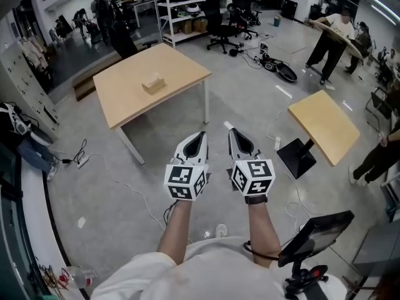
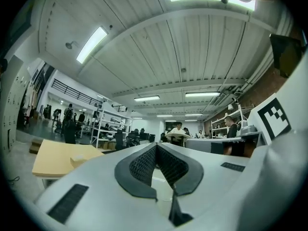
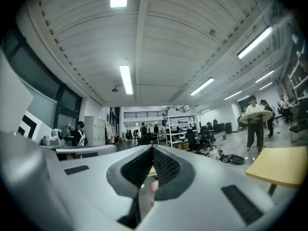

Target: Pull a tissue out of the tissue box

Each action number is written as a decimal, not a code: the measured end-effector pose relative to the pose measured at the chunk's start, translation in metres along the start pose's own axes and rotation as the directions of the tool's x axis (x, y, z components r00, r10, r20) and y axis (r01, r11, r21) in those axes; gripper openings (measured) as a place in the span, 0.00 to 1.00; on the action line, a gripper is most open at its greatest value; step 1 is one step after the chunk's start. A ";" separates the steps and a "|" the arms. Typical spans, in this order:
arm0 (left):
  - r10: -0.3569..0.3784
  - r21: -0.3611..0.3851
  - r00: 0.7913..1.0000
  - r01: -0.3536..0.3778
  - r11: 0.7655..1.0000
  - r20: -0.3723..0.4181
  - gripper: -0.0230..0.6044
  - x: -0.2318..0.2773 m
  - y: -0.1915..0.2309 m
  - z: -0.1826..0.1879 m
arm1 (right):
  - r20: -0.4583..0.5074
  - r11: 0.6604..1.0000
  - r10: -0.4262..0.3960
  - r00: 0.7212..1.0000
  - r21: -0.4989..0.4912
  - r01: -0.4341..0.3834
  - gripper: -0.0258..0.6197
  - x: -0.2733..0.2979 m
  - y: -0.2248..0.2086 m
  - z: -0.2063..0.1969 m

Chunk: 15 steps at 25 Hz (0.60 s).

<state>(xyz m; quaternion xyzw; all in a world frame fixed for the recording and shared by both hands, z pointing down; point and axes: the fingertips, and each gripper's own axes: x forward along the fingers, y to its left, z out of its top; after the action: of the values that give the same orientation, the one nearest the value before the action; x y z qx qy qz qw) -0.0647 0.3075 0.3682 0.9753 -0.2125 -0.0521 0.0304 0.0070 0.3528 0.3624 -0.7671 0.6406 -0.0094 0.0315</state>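
Holding my left gripper point(image 1: 199, 139) and right gripper point(image 1: 232, 134) out level, both clenched on nothing. Tissue box point(image 1: 153, 83) sits on the wooden table point(image 1: 178, 64), well ahead of me, untouched. I'd say the whole pull is left.
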 end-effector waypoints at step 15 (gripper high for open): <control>0.008 -0.030 0.997 -0.011 0.999 -0.081 0.02 0.170 0.013 -0.067 | -0.107 0.998 -0.048 0.993 0.030 0.051 0.04 0.099 -0.140 -0.054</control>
<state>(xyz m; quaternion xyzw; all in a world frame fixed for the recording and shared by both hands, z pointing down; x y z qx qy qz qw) 0.0914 0.2268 0.4208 0.9750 -0.2148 -0.0158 0.0542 0.1594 0.2780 0.4223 -0.7806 0.6219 -0.0613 0.0098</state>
